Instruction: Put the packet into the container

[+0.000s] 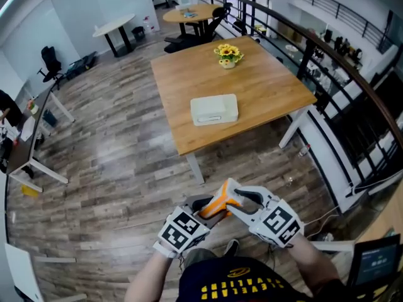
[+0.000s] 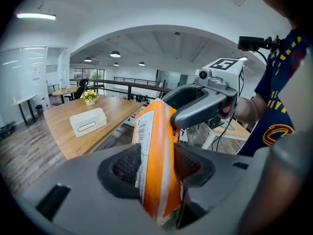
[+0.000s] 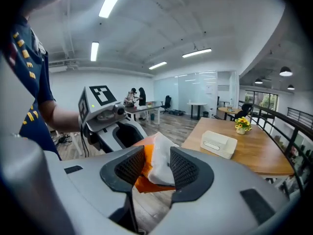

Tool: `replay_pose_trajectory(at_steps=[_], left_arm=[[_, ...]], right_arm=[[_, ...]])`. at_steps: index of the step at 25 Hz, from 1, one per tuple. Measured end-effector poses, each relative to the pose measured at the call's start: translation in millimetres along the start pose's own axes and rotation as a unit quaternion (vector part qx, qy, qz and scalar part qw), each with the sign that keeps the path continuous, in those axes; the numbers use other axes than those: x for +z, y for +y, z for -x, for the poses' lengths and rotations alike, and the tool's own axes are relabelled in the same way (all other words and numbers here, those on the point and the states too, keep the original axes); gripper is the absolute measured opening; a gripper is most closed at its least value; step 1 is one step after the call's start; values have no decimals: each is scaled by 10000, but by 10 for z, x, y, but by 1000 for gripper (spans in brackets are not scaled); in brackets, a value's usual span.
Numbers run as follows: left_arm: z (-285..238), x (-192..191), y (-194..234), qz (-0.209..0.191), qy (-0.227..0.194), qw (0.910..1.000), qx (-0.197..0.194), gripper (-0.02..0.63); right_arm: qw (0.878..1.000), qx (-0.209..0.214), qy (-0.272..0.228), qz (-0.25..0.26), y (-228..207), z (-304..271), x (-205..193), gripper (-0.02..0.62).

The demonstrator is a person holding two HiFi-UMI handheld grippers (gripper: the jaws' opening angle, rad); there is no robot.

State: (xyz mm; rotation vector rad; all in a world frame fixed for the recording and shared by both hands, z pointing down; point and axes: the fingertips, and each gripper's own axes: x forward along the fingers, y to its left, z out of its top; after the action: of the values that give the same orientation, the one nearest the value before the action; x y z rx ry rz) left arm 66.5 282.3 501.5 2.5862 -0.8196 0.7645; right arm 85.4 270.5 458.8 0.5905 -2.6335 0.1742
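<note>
An orange packet [image 1: 216, 205] with a white end is held in the air between both grippers, low in the head view, close to the person's body. My left gripper [image 1: 210, 211] is shut on the packet's [image 2: 155, 131] orange part, which stands upright between its pads. My right gripper [image 1: 234, 198] comes from the other side, shut on the packet's white end [image 3: 159, 163]. The container, a closed cream box [image 1: 214, 109], lies on the wooden table [image 1: 264, 87], well ahead of both grippers. It also shows in both gripper views, the container [image 2: 88, 121] at left and the container [image 3: 218, 143] at right.
A small pot of yellow flowers [image 1: 227, 55] stands at the table's far side. A black railing [image 1: 327, 49] runs along the right. Wooden floor lies between me and the table. Desks and chairs stand at the back left.
</note>
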Motion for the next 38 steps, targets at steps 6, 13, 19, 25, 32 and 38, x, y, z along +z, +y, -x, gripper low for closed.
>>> replay_pose_trajectory(at_steps=[6, 13, 19, 25, 32, 38], left_arm=[[-269, 29, 146, 256, 208, 9992, -224, 196], [-494, 214, 553, 132, 49, 9993, -356, 198], [-539, 481, 960, -91, -203, 9974, -679, 204], [-345, 888, 1537, 166, -848, 9919, -927, 392], [-113, 924, 2321, 1913, -1756, 9575, -1254, 400], [-91, 835, 2509, 2924, -1868, 9232, -1651, 391]], right_arm=[[9996, -103, 65, -249, -289, -68, -104, 129], [9984, -268, -42, -499, -743, -303, -85, 95], [9940, -467, -205, -973, -1147, -506, 109, 84], [9818, -912, -419, -1612, -1628, -708, 314, 78], [9688, -1433, -581, -1938, -2019, -804, 440, 78], [9571, -1672, -755, -2244, -2261, -772, 564, 77]])
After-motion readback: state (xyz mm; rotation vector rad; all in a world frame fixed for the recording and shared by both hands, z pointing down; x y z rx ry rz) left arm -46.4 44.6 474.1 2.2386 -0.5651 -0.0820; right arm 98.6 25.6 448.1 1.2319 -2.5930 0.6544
